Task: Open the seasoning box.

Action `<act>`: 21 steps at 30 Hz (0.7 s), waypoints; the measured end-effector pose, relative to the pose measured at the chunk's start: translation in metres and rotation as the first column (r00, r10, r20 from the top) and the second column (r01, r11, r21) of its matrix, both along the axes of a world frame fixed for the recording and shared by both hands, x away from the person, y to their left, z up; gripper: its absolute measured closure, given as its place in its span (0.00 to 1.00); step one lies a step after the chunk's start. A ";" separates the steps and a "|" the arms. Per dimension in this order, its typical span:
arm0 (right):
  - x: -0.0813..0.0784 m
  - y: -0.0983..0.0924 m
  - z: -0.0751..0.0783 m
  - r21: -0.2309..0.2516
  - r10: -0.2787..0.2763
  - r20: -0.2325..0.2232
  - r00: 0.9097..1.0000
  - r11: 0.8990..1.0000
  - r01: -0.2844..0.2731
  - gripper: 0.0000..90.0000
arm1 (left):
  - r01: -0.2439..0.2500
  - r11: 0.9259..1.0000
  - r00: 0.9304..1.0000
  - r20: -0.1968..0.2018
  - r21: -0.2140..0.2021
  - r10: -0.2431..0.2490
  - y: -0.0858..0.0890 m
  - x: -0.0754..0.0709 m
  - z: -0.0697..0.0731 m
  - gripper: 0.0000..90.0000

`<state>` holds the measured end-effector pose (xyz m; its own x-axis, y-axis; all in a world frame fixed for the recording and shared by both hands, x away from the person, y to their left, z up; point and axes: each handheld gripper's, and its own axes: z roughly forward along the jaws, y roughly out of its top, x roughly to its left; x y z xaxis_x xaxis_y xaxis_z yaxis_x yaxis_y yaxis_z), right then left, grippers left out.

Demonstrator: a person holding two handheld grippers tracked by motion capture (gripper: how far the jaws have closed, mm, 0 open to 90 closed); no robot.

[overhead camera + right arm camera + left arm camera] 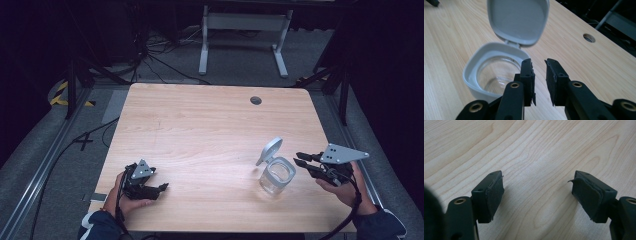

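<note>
With the jar (277, 176) open, lid (517, 20) up, nothing inside, your left gripper (537, 195) gapes wide over bare bench (200, 130); your right gripper (539, 81), jaws slightly parted, holds nothing.

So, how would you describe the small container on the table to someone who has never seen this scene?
Look at the light wooden table, near its right front part, just left of the right gripper. There stands a small clear container with a grey rim. Its grey hinged lid stands open, and it is the only loose object on the table.

Open-lidded clear jar (278, 175) stands beside right gripper (299, 160) on table (200, 130).
</note>
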<state>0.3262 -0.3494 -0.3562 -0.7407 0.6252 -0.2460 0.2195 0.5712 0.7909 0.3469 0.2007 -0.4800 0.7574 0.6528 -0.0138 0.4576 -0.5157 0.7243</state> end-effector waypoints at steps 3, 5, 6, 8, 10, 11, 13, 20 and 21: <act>-0.001 -0.010 -0.006 -0.001 -0.023 -0.001 1.000 1.000 0.023 0.82 | -0.002 1.000 1.000 0.005 -0.003 0.002 0.000 0.000 -0.001 0.27; -0.002 -0.017 -0.011 0.001 -0.039 -0.011 0.999 0.999 0.039 0.80 | 0.001 1.000 1.000 0.005 0.000 -0.001 -0.001 0.000 -0.001 0.26; -0.002 -0.020 -0.014 0.001 -0.044 -0.008 0.999 0.999 0.044 0.80 | -0.001 1.000 1.000 0.002 -0.004 0.001 -0.001 0.000 -0.001 0.25; -0.003 -0.023 -0.016 0.001 -0.051 -0.011 0.999 0.999 0.051 0.79 | 0.000 1.000 1.000 0.005 -0.003 0.000 -0.001 0.000 -0.001 0.25; -0.003 -0.031 -0.024 0.013 -0.074 -0.029 0.997 0.997 0.075 0.76 | 0.000 1.000 1.000 0.003 -0.004 0.000 -0.001 0.000 -0.001 0.24; -0.003 -0.033 -0.027 0.011 -0.081 -0.025 0.996 0.997 0.082 0.75 | 0.000 1.000 1.000 0.001 -0.001 0.000 -0.001 0.000 -0.001 0.24; -0.004 -0.038 -0.035 0.015 -0.100 -0.031 0.994 0.995 0.101 0.72 | -0.002 1.000 1.000 -0.001 -0.003 0.002 -0.002 -0.001 -0.001 0.24; -0.009 -0.064 -0.071 0.036 -0.159 -0.090 0.983 0.986 0.163 0.62 | -0.001 1.000 1.000 0.001 0.002 0.001 -0.002 0.000 -0.001 0.22; -0.010 -0.067 -0.074 0.040 -0.170 -0.096 0.981 0.984 0.175 0.61 | 0.006 1.000 1.000 0.005 0.009 -0.006 -0.001 0.001 0.000 0.22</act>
<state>0.3161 -0.4167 -0.4305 -0.6386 0.7551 -0.1485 0.3845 0.4802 0.7884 0.3479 0.1995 -0.4804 0.7613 0.6483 -0.0040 0.4507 -0.5248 0.7221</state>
